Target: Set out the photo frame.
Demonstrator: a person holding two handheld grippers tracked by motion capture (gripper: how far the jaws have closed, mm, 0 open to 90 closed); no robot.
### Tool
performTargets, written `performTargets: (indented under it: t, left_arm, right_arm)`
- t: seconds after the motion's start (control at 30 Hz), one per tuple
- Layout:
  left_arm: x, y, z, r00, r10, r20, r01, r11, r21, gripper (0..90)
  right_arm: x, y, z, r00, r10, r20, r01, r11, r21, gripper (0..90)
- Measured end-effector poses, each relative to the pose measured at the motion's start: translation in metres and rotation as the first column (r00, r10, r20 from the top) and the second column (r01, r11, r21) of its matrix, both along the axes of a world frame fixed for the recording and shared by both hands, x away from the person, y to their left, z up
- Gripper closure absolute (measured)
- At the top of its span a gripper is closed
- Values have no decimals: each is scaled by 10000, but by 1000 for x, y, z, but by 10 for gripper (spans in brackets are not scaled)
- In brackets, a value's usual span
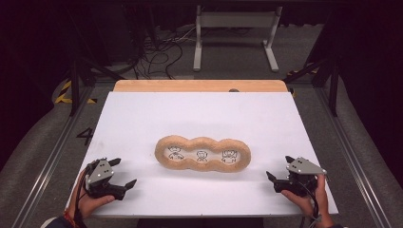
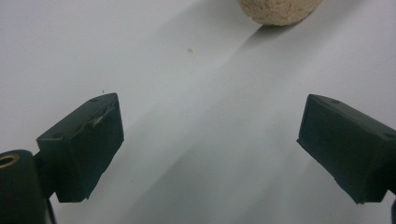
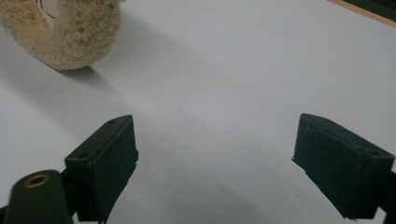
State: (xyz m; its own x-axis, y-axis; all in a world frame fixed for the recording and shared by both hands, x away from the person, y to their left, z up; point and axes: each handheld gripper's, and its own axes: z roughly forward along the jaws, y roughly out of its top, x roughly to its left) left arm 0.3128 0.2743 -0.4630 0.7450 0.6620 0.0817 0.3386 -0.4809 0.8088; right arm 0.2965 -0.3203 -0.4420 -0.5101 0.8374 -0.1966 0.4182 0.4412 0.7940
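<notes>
A tan fuzzy ring-shaped holder [image 1: 203, 155] with three round openings lies at the middle of the white table sheet [image 1: 142, 118]; small black line drawings show inside each opening. My left gripper [image 1: 122, 172] rests open near the front left corner, well left of the holder, nothing between its jaws. My right gripper [image 1: 280, 167] sits open near the front right, clear of the holder. The holder's fuzzy end [image 2: 279, 10] shows at the top of the left gripper view, and its other end [image 3: 65, 32] at the top left of the right gripper view. Wide-apart black jaws frame bare white sheet in both.
A wooden board edge [image 1: 199, 85] runs along the table's far side. Beyond it stand a white metal frame [image 1: 235, 35] and loose cables [image 1: 157, 57] on the floor. Metal rails [image 1: 354, 156] flank the table.
</notes>
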Motion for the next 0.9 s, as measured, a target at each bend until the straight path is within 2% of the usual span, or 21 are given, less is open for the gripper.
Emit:
performTargets:
  t: [0.2, 0.3, 0.37, 0.5, 0.67, 0.9]
  left_arm:
    - [-4, 15, -2, 9999, 121, -68, -123, 9997, -229, 71]
    - [-6, 20, -1, 9997, 219, -71, -223, 9985, -496, 71]
    - [-7, 25, -1, 9993, 385, -15, -385, 9977, -561, 70]
    - [-9, 34, -2, 9982, 596, -71, -601, 9935, -965, 70]
    - [-8, 31, -1, 9988, 483, 8, -481, 9957, -794, 69]
    - [-7, 32, -1, 9983, 577, -25, -577, 9951, -804, 66]
  right_arm:
    - [-4, -11, -2, 9995, -309, 38, 307, 9989, 341, 122]
    - [-7, -17, -4, 9985, -536, -67, 539, 9963, 664, 123]
    - [-9, -20, -4, 9982, -604, -47, 605, 9952, 765, 123]
    - [-11, -25, -9, 9971, -751, -155, 762, 9934, 852, 123]
    - [-14, -30, -9, 9966, -815, -143, 825, 9919, 965, 123]
    - [-15, -33, -11, 9962, -841, -214, 859, 9912, 1008, 123]
